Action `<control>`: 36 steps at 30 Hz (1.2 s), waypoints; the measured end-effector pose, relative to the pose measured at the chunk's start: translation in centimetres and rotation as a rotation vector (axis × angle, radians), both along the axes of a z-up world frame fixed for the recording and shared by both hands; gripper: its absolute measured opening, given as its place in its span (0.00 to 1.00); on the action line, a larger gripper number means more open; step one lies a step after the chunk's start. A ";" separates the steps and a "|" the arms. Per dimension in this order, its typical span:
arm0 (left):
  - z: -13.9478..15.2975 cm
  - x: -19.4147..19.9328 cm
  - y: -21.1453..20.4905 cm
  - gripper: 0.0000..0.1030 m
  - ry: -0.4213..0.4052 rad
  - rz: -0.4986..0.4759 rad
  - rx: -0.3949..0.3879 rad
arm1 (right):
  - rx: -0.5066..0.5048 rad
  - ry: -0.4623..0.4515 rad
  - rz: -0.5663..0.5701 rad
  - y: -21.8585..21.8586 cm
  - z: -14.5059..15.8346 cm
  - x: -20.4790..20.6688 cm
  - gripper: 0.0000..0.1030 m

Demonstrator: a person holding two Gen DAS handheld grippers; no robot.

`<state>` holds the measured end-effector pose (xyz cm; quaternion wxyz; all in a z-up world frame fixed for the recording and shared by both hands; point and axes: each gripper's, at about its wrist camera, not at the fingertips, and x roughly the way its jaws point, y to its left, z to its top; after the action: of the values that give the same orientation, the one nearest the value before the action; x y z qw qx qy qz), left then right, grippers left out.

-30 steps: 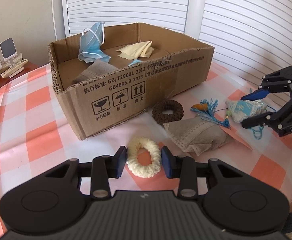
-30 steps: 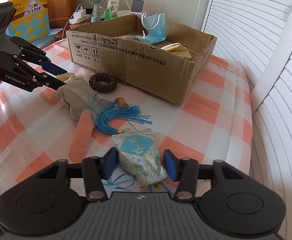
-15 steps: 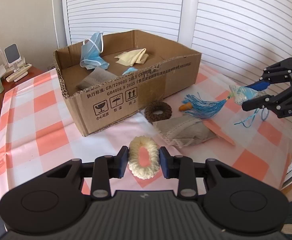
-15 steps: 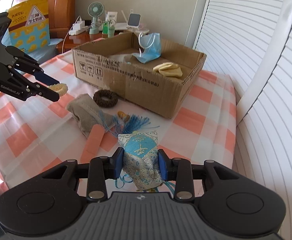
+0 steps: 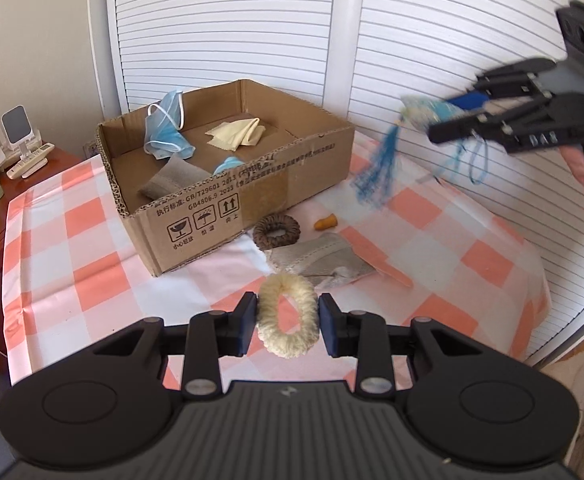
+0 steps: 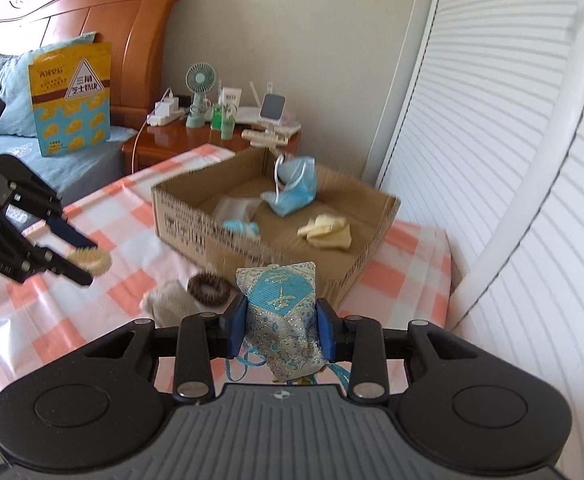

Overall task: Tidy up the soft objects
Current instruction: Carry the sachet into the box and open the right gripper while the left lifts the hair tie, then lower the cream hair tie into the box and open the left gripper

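Note:
My left gripper (image 5: 288, 322) is shut on a cream fuzzy scrunchie (image 5: 288, 326), held above the checked tablecloth in front of the cardboard box (image 5: 252, 196). My right gripper (image 6: 282, 326) is shut on a blue brocade sachet (image 6: 280, 308) with a blue tassel (image 5: 379, 168) hanging below, held high to the right of the box. The box holds a blue face mask (image 5: 168, 128), a yellow cloth (image 5: 236, 136) and a grey cloth (image 5: 172, 180). A brown scrunchie (image 5: 276, 232) and a grey mask (image 5: 319, 260) lie on the table.
A small orange piece (image 5: 325, 223) lies on the checked tablecloth (image 5: 72, 240) beside the brown scrunchie. A wooden nightstand (image 6: 212, 140) with a fan, bottles and a phone stand is behind the table. White shutter doors (image 5: 411, 60) stand close behind and to the right.
Both grippers have risen with their objects. The right one lifted the sachet off the table, its tassel now swinging in the air. The orange piece stayed on the table.

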<state>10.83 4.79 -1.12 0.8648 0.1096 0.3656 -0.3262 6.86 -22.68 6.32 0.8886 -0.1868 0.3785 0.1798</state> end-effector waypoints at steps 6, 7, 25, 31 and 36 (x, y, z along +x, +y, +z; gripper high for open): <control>0.3 -0.1 0.0 0.31 0.010 -0.015 0.008 | 0.034 -0.054 0.032 1.1 2.7 4.4 0.39; 0.2 0.0 0.0 0.31 0.013 -0.016 0.009 | 0.033 -0.060 0.040 1.4 3.0 5.2 0.39; -0.6 3.4 0.4 0.31 0.038 0.000 0.015 | 0.096 0.001 -0.081 1.5 -0.8 13.5 0.93; 0.8 4.3 -0.1 0.31 0.007 -0.012 0.027 | 0.102 0.029 -0.163 0.9 -1.2 11.8 1.00; 2.2 5.5 -0.9 0.31 -0.022 -0.019 0.047 | 0.064 0.063 -0.220 1.7 -3.0 8.9 1.00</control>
<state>16.31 3.90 1.07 0.8627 0.1369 0.3628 -0.3246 15.80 -20.97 3.32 0.8960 -0.1101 0.4187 0.0990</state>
